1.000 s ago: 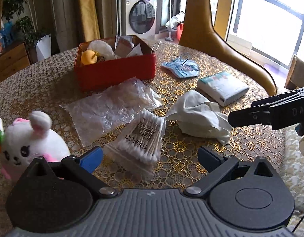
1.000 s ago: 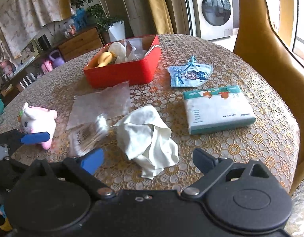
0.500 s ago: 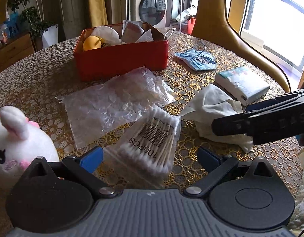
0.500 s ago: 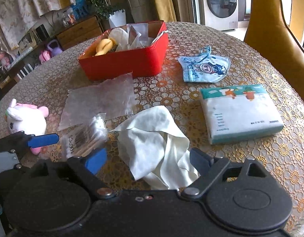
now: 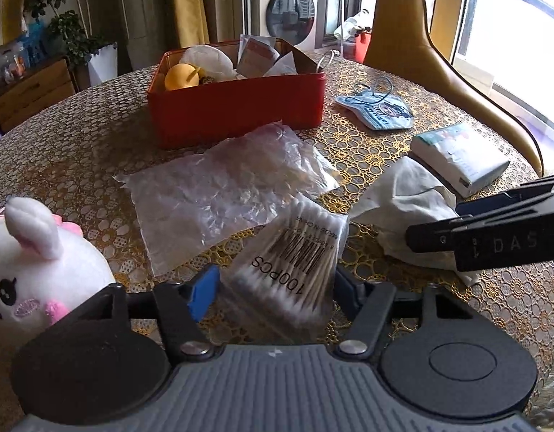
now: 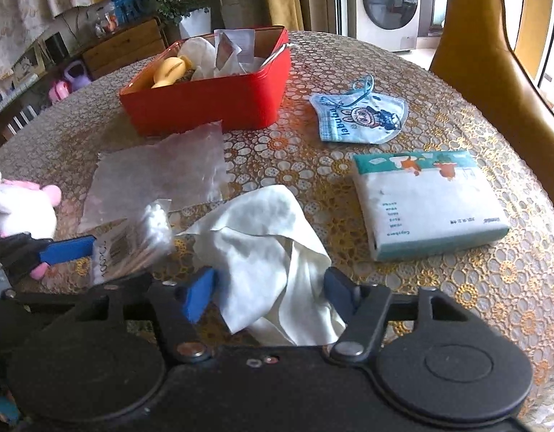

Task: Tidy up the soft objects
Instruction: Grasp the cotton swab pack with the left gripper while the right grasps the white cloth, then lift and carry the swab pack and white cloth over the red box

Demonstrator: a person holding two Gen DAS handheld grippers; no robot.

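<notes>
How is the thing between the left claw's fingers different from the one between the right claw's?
The left gripper is closing around a pack of cotton swabs; the right gripper is closing around a white cloth. The pack is a clear, flat bag with a barcode and printed text; the cloth is plain and unwrapped. The pack keeps a neat, boxy shape; the cloth lies crumpled in loose folds. Both lie on the patterned table, in front of the red box.

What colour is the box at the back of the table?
Red. The box shows best in the right wrist view, with a yellow toy and white papers inside.
</notes>
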